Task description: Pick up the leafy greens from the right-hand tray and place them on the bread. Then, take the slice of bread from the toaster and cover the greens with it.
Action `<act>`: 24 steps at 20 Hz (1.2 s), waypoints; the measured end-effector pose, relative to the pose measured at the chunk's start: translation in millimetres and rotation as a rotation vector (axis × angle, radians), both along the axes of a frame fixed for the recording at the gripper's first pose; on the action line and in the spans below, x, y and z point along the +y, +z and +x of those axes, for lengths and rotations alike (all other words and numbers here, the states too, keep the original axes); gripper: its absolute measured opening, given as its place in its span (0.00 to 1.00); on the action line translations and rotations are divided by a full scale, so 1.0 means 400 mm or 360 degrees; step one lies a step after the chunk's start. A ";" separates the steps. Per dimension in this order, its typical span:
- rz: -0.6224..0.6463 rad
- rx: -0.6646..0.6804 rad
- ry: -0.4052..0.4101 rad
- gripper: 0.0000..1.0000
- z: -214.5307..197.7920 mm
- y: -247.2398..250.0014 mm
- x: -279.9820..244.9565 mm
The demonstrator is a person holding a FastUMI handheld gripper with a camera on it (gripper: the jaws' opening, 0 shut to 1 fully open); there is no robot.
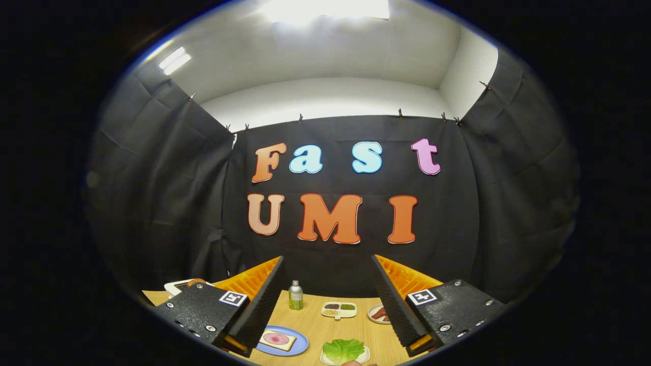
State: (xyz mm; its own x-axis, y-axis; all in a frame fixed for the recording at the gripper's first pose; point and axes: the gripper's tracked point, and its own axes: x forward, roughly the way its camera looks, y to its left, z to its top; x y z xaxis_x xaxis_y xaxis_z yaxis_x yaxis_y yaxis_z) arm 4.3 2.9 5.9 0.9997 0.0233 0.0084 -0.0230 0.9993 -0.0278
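Fingers (325,300) of mine stand spread wide above the wooden table (318,328), pinching nothing and touching nothing. Between them, close in, lie the leafy greens (343,349) on a small white tray (362,357) (the leaf covers most of it). Just inside my left finger sits a blue plate (300,343) carrying a slice of bread (277,340) with a round pink slice of meat on top. Farther ahead, still between the fingers, a divided white dish (339,310) holds dark, green and pale bits in separate compartments, and a small green bottle (295,296) stands upright to its left. Beside my right finger, partly hidden by it, a little plate (379,313) holds something reddish brown. Beyond my left finger a white object (178,287) peeks out; I cannot tell what it is.
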 end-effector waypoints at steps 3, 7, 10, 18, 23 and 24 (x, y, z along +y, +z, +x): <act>0.0027 0.0017 0.0021 0.99 0.007 -0.009 0.001; 0.0033 0.0068 0.0028 0.99 0.020 -0.046 -0.007; 0.0030 0.0145 0.0011 0.99 0.053 -0.101 -0.020; 0.0069 0.0436 0.0074 0.99 0.105 -0.276 -0.024; 0.0133 0.0756 0.0105 0.99 0.123 -0.423 -0.022; 0.0148 0.0817 0.0116 0.99 0.126 -0.450 -0.019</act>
State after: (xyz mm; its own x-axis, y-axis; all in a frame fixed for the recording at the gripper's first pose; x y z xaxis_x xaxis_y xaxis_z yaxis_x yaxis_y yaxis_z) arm 54.9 -4.6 -174.1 0.8713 0.1154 -0.4769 -0.0798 0.9923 0.0943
